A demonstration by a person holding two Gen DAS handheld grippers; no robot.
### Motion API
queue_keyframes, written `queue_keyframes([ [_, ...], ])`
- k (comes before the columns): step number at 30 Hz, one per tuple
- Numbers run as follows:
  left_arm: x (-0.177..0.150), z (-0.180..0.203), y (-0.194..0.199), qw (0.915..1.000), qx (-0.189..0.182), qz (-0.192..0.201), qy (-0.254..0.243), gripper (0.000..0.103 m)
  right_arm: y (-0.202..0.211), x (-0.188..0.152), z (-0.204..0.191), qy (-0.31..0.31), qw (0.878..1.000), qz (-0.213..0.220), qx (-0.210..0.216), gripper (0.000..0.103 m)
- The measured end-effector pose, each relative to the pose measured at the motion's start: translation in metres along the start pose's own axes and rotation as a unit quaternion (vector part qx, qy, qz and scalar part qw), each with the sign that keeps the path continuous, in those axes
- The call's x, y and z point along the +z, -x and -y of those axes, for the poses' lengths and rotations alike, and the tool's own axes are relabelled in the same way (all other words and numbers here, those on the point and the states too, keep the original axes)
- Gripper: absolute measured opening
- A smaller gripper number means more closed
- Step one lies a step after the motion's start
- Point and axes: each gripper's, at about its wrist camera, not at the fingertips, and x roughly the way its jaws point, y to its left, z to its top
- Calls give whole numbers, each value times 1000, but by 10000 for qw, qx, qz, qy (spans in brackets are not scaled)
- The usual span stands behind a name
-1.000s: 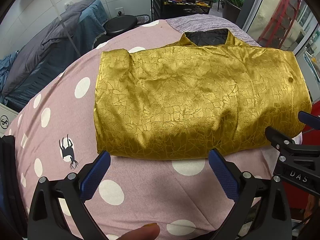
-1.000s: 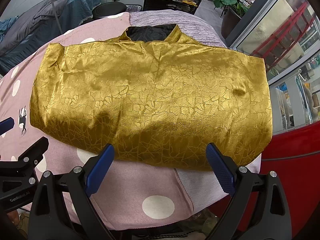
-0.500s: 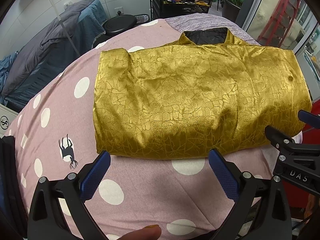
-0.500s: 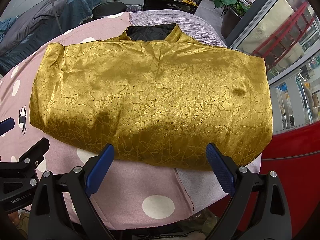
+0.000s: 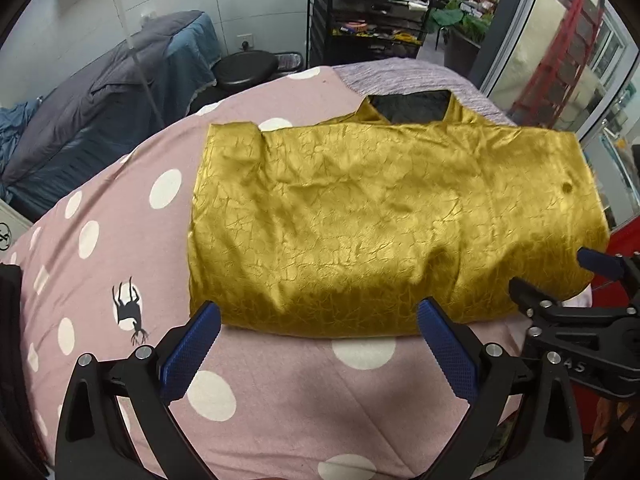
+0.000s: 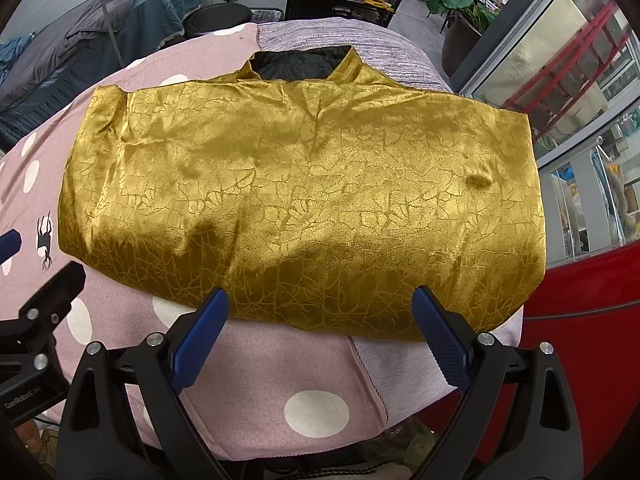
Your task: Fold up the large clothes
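Gold garment [image 5: 384, 224] lies folded flat on the polka-dot bedsheet [image 5: 120, 240], black lining at 12 o'clock. Left gripper [image 5: 318, 318] and right gripper [image 6: 320, 304] sit at its 6 o'clock edge, jaws spread wide, empty.

You're looking at a gold garment [image 5: 384, 224] shimmering with a crackle-vein pattern, its lining [image 5: 412, 106] showing black — the sheet [image 5: 280, 400] beneath is showing pink with white dots and a black deer print [image 5: 130, 312]; your gripper pads [image 6: 198, 344] are showing blue.
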Motion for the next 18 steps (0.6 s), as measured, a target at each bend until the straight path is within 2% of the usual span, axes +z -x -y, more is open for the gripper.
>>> queue_keyframes([
  [8,-2,8,4,9997,18,164,-200,97,0,0,1,-19,10000,10,-13,92],
  [18,-3,9,3,9995,26,156,-261,97,0,1,2,-32,10000,14,-13,92],
])
